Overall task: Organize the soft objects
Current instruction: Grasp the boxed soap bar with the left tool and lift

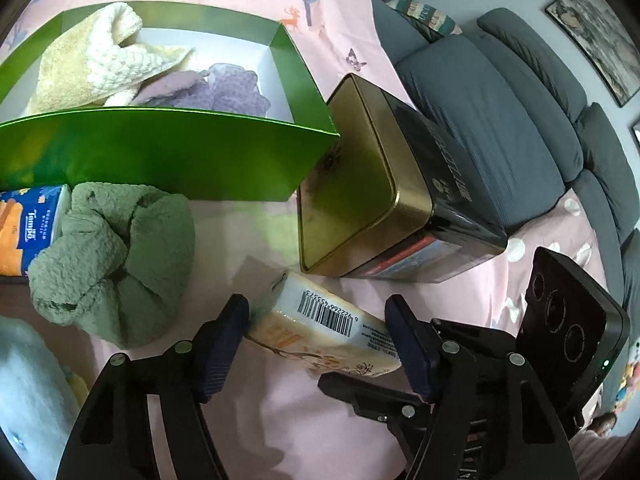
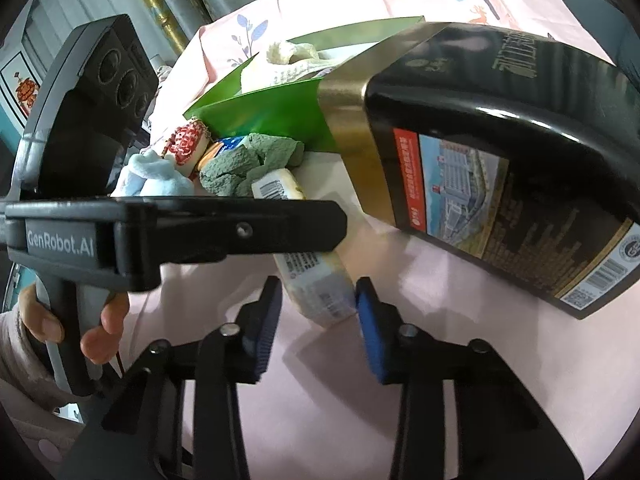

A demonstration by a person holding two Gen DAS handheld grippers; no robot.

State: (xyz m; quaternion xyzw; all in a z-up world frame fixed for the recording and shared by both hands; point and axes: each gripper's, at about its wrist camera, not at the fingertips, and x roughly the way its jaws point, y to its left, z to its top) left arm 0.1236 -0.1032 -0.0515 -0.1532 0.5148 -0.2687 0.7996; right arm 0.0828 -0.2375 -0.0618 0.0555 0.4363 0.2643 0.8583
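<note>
Tissue pack (image 1: 320,330) lies on the pink sheet (image 1: 256,420) just in front of the gold-and-black tin (image 1: 360,184). Left gripper (image 1: 318,326) pinches its long sides; right gripper (image 2: 318,304) straddles its near end, with contact unclear. Green towel (image 1: 116,256) sits left of the tin, beside the green box (image 1: 168,156).

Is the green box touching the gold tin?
Touching. The left wrist view shows the green box's right corner pressed against the gold tin's side, with no gap.
</note>
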